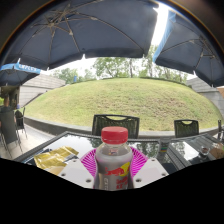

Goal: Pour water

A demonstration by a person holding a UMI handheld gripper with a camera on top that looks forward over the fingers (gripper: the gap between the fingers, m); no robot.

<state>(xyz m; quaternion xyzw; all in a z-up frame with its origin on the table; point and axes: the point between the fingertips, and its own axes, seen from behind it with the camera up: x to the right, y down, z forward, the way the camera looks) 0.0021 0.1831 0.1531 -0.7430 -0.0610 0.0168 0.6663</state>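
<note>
A clear plastic bottle (113,160) with a red cap and a red-and-yellow label stands upright between my gripper's (113,166) two fingers. The pink pads (89,162) press against both sides of the bottle, so the gripper is shut on it. The bottle's base is hidden below the fingers. It is held above a glass-topped table (60,146). No cup or other vessel shows.
A yellow packet (52,157) lies on the table to the left of the fingers. Dark chairs (115,121) stand beyond the table, one more at the left (10,125). Large dark umbrellas (90,28) hang overhead. A grassy slope and trees lie beyond.
</note>
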